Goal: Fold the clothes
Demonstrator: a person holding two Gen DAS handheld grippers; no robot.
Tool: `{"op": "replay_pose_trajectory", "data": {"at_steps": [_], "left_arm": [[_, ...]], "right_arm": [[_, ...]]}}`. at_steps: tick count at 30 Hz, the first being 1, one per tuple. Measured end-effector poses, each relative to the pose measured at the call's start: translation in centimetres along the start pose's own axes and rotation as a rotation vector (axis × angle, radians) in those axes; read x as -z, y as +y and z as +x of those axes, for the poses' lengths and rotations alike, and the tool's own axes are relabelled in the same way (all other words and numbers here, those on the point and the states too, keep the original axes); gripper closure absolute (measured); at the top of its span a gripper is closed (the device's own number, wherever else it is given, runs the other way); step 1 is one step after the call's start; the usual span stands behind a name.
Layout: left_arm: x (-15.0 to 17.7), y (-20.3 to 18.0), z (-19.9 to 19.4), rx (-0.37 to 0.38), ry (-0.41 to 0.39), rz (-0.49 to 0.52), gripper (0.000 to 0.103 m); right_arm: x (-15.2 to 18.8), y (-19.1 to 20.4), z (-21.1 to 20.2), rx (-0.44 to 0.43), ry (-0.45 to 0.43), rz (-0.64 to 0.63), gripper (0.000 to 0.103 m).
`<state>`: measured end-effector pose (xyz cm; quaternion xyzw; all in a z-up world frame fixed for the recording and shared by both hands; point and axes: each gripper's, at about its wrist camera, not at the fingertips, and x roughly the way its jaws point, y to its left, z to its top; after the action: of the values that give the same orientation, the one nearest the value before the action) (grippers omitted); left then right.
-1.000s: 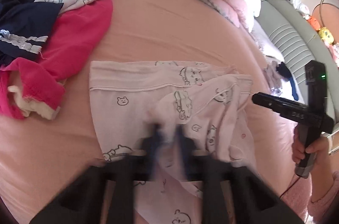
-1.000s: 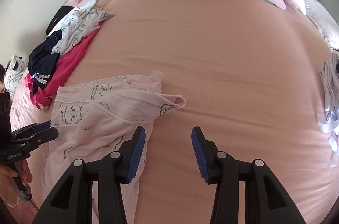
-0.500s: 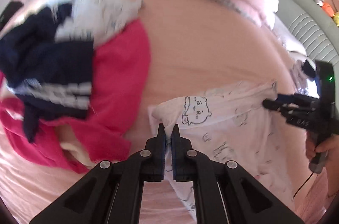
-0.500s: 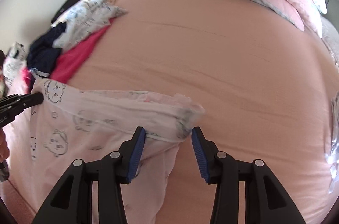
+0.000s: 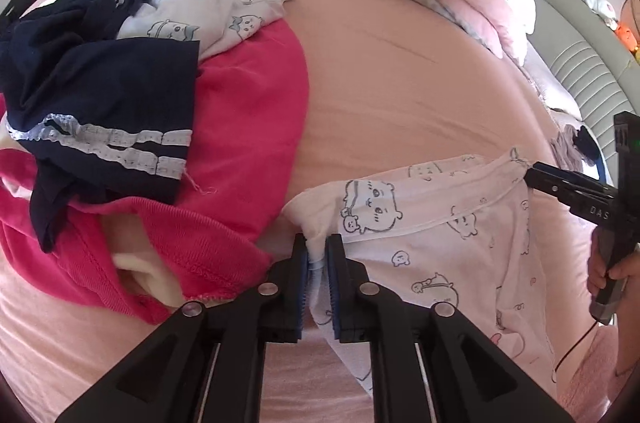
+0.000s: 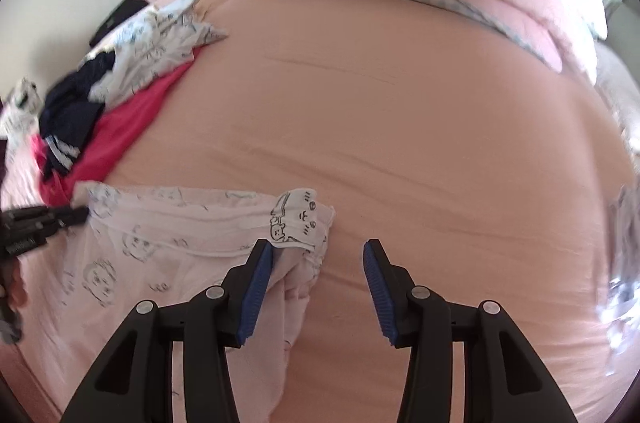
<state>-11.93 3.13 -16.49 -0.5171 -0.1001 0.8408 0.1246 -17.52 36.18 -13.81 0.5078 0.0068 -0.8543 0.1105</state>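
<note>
2 grippers on the pale printed garment [image 5: 440,223]. Your left gripper [image 5: 318,255] is clamped on 1 corner; your right gripper [image 6: 318,287] stands spread, fabric touching its left finger.

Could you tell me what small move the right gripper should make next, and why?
Probably shut the right gripper on the pale pink printed garment: its fingers stand open around the corner, while the left gripper already pinches the other.

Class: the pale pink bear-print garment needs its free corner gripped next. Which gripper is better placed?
The right gripper: its jaws stand open at the pale pink bear-print garment, whose other corner the left gripper already clamps.
</note>
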Motion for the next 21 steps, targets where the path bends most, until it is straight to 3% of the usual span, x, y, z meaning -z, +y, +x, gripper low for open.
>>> {"op": "replay_pose_trajectory", "data": {"at_steps": [1, 5, 6, 7, 9, 12, 18, 20, 21], "left_arm": [[0.0, 0.0, -0.1, -0.001, -0.007, 0.003, 0.092], [0.0, -0.2, -0.4, -0.007, -0.037, 0.015, 0.092], [0.0, -0.3, -0.5, -0.008, -0.045, 0.018, 0.092], [0.0, -0.3, -0.6, -0.010, -0.052, 0.021, 0.094], [-0.1, -0.9, -1.3, -0.023, -0.096, 0.046, 0.097], [-0.5, -1.3, -2.7, -0.042, -0.162, 0.066, 0.097], [-0.9, -1.2, -2.5, -0.091, -0.135, 0.090, 0.094], [-1.1, -1.2, -2.5, -0.108, -0.127, 0.098, 0.094], [-1.1, -1.2, -2.5, -0.116, -0.122, 0.101, 0.094]], "right_arm": [[-0.2, -0.1, 0.3, -0.001, -0.002, 0.005, 0.041], [-0.9, 0.5, 1.9, -0.019, 0.020, -0.040, 0.041], [-1.0, 0.6, 2.4, -0.044, 0.028, -0.049, 0.057], [-1.0, 0.7, 2.7, -0.066, 0.043, -0.042, 0.092], [-1.1, 1.0, 2.7, -0.083, 0.040, -0.041, 0.093], [-1.0, 1.7, 0.4, -0.082, -0.055, -0.090, 0.094], [-1.4, 0.0, 3.0, -0.117, -0.035, -0.031, 0.094], [-1.3, -1.1, 4.1, -0.154, -0.011, 0.015, 0.090], [-1.3, -1.6, 4.7, -0.172, 0.001, 0.038, 0.079]]}}
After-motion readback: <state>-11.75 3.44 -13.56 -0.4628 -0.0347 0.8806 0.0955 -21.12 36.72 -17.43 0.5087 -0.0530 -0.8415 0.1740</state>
